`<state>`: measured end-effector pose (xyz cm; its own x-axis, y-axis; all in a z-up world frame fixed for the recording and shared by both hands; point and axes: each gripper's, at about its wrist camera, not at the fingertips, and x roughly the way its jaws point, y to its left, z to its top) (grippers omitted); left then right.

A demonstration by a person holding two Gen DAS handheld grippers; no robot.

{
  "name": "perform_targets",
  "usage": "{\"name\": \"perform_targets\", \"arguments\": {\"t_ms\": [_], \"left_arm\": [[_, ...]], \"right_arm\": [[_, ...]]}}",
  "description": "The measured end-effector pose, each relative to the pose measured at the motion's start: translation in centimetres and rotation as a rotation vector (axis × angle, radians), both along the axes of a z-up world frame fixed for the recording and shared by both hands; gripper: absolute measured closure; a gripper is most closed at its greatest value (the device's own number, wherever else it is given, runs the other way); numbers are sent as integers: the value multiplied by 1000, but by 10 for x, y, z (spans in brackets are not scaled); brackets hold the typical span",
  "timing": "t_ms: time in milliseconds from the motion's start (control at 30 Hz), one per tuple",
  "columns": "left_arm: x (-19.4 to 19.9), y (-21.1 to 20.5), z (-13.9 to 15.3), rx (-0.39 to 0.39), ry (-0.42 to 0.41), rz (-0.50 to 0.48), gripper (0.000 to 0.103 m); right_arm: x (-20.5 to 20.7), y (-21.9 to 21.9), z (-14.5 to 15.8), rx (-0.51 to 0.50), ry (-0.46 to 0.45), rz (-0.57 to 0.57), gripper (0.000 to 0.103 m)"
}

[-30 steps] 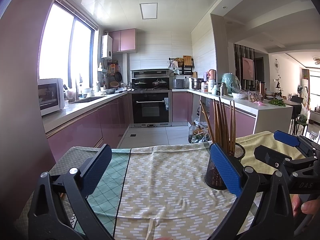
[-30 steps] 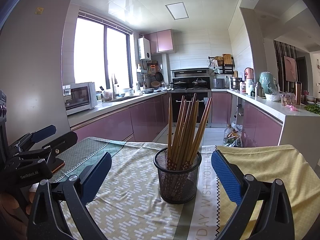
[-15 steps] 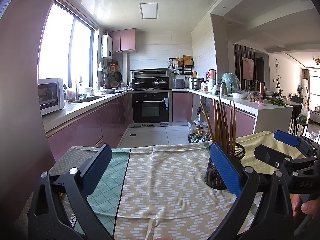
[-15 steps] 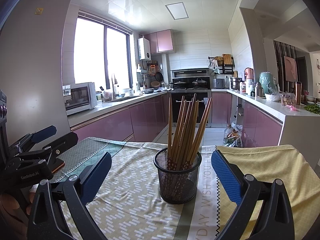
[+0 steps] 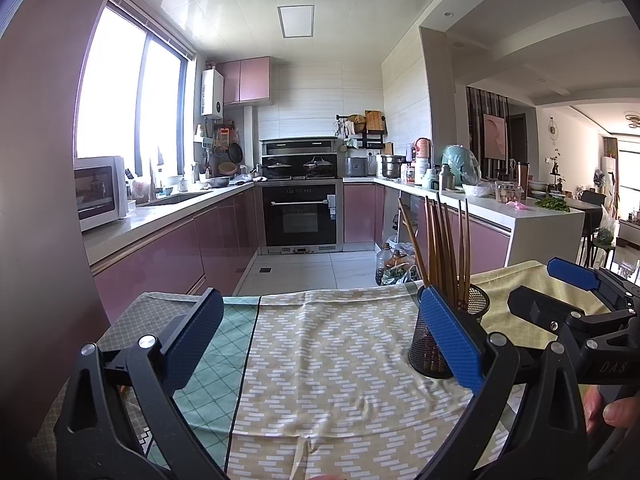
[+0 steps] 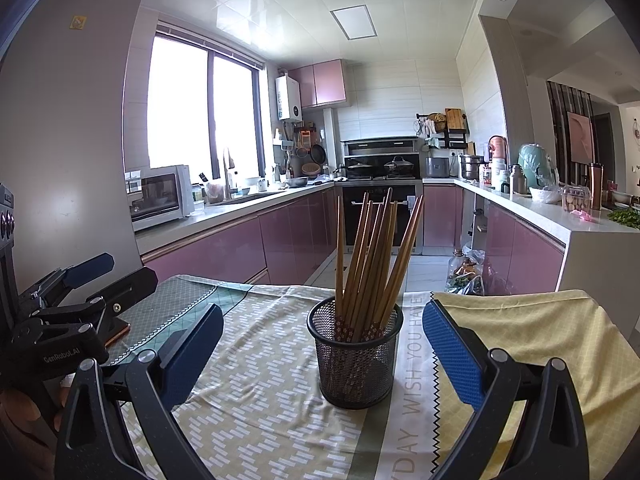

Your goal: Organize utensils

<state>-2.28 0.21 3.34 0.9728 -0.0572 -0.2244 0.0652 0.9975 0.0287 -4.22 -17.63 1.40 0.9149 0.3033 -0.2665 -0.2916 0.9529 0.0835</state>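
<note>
A black mesh holder stands upright on the cloth-covered table, holding several brown wooden chopsticks. My right gripper is open and points straight at the holder, which sits just beyond its blue pads, apart from them. In the left wrist view the same holder is at the right, partly hidden behind my right pad, with the chopsticks rising above it. My left gripper is open over bare cloth with nothing between its fingers. The right gripper shows at the far right of that view.
Patterned cloths cover the table; a yellow cloth lies at the right. Beyond the table's far edge is a kitchen with pink cabinets, an oven and a microwave. A person's fingers hold the right gripper's handle.
</note>
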Motion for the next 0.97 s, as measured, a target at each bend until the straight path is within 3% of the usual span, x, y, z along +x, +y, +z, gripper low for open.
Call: {"name": "perform_targets", "arguments": {"t_ms": [667,767,833,967], "left_arm": [[3,2,-4,-8,8,3,6],[10,3,-7,-6,47,0,6],[18,5,-12,-9,90,-4,6],[37,19,-28,2,172,22,6]], "right_arm": [[1,4,-1,2,7,-7,7],[5,-1,-6,-16,21,-33,7],[12,-13,-11,-17,59,-60,7],[46,-55,-40,-97,257,-201,7]]}}
